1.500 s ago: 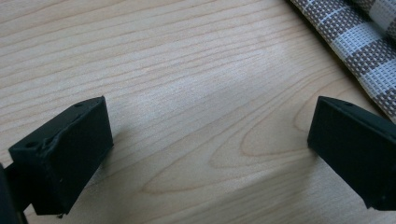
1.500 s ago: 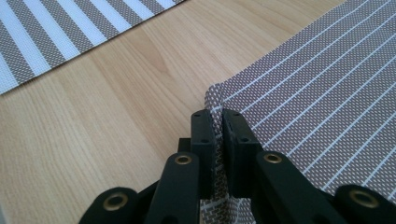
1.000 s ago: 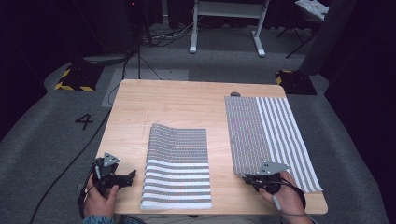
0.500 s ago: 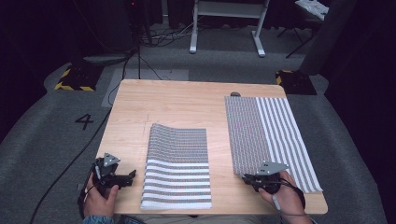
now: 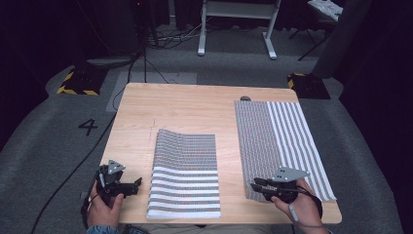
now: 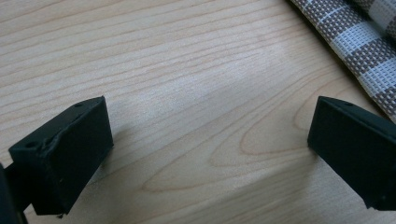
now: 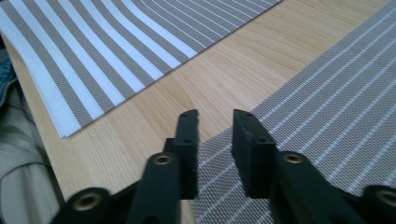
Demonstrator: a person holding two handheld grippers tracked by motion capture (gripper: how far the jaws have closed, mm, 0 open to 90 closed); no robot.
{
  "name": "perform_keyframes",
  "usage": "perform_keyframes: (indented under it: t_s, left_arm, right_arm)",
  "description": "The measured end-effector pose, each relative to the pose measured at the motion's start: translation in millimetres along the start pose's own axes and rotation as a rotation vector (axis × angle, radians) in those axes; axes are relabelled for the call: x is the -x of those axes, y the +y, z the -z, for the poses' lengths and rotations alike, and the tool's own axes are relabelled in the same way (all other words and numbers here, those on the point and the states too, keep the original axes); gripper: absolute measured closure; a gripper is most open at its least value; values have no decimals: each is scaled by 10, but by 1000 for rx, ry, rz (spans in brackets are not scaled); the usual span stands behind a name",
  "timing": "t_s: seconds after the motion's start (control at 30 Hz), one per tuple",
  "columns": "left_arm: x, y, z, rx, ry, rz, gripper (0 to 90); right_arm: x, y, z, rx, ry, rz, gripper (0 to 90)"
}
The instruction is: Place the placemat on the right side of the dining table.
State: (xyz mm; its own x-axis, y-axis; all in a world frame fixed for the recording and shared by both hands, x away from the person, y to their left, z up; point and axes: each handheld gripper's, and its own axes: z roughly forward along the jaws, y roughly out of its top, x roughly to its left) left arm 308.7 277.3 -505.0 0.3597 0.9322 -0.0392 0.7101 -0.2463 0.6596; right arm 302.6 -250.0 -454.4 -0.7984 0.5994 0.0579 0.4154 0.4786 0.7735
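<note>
Two striped woven mats lie on the wooden table (image 5: 185, 107). The mid-table mat (image 5: 185, 175) is folded, fine checks at the far part and broad stripes near me. The right mat (image 5: 280, 141) lies flat. My left gripper (image 5: 134, 184) rests left of the folded mat; in the left gripper view it (image 6: 205, 149) stands wide open over bare wood, the mat's edge (image 6: 369, 37) at the upper right. My right gripper (image 5: 255, 185) sits at the right mat's near left corner. In the right gripper view it (image 7: 215, 122) shows a narrow gap above that corner (image 7: 336, 102), with the folded mat (image 7: 93, 56) beyond.
A small dark object (image 5: 245, 98) sits at the table's far edge by the right mat. On the grey floor behind stand a white frame (image 5: 238, 19) and cables, with a painted 4 (image 5: 89, 126) to the left. The near table edge (image 5: 229, 218) is close to both hands.
The right gripper has crept slightly left along the right mat's near edge. The left gripper and both mats are as before.
</note>
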Motion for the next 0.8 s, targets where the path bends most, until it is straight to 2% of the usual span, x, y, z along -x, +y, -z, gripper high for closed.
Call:
perform_keyframes:
  t_s: [0.1,0.23,0.37,0.53,0.6,0.63,0.7,0.8]
  left_arm:
    - [3,-7,6,1,1,-2,1]
    - [5,-11,9,-1,2,-2,1]
    - [5,-12,10,-2,-3,-2,1]
    - [6,-12,10,-3,-1,-2,1]
    - [6,-12,10,-1,0,-2,1]
    - [5,-12,11,-1,0,-2,1]
    - [6,-12,10,-2,-3,-2,1]
    - [6,-13,10,-2,-3,-2,1]
  right_arm:
    - [20,-36,-46,-53,-6,-11,831]
    - [-49,-95,-202,-131,30,16,874]
    - [-92,-138,-319,-205,17,43,900]
    - [-108,-141,-323,-195,4,17,900]
    - [-100,-136,-321,-199,20,-5,839]
    - [-95,-130,-315,-185,33,-16,837]
    - [-95,-95,-279,-158,26,-17,819]
    - [-109,27,-203,-75,38,-36,721]
